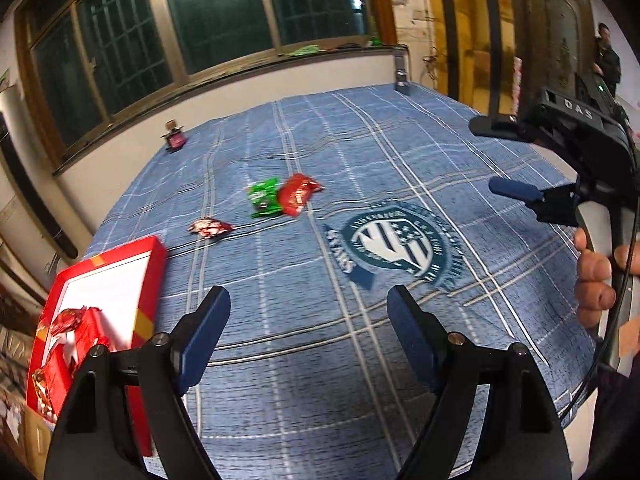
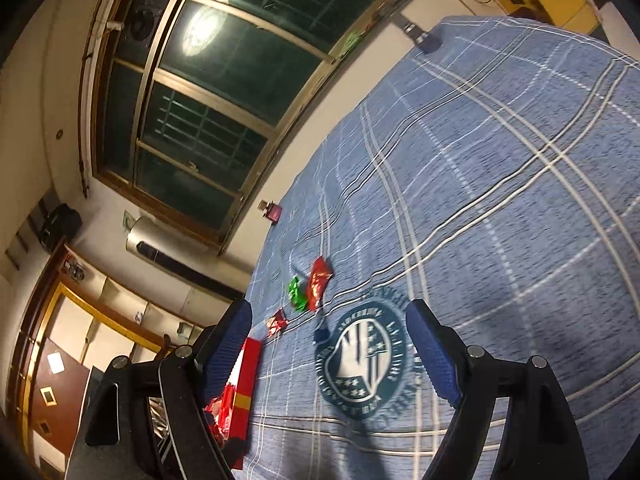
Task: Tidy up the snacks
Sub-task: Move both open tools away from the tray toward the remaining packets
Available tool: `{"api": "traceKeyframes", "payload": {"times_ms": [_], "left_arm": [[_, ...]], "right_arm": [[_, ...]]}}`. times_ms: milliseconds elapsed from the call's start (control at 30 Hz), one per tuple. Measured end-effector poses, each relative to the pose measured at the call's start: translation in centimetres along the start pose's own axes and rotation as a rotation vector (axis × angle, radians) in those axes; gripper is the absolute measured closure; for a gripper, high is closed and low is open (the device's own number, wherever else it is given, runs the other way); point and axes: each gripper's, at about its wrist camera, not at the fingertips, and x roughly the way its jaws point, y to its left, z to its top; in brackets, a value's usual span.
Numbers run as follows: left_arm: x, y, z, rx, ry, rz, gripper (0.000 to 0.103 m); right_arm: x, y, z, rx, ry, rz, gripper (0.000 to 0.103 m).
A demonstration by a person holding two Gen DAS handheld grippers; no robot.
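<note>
Blue plaid cloth (image 1: 400, 152) covering the work surface, printed with a round green-and-white crest (image 1: 396, 240) near its middle. Red box (image 1: 148, 276), open, white inside, at the cloth's left edge in the left wrist view; it holds several red foil-wrapped snacks (image 1: 68, 320). Loose on the cloth: a green packet (image 1: 263, 197) and a red packet (image 1: 297, 194), touching side by side, beyond the crest; a small red-and-white candy (image 1: 210, 227) apart from them, between the pair and the box. Small dark red item (image 1: 175, 138) at the cloth's far left edge near the wall; a dark upright object (image 1: 401, 76) at the far corner; neither can be identified. Left gripper (image 1: 308, 340): blue-padded fingers (image 1: 200, 340) spread wide, nothing between them, above bare cloth just right of the box. Right gripper (image 2: 328, 360): fingers spread wide, empty, held above the cloth, with the crest showing between them; in the left wrist view it appears at the right edge, held by a hand (image 1: 596, 280). Barred window (image 1: 132, 44) along the wall behind the cloth. A person (image 1: 606, 56) stands in the far right background.
</note>
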Motion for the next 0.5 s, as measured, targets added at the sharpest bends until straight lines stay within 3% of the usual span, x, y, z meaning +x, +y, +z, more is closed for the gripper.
{"api": "traceKeyframes", "payload": {"times_ms": [500], "left_arm": [[1.6, -0.6, 0.6, 0.013, 0.019, -0.03, 0.022]], "right_arm": [[0.9, -0.5, 0.8, 0.005, 0.015, -0.024, 0.021]]}}
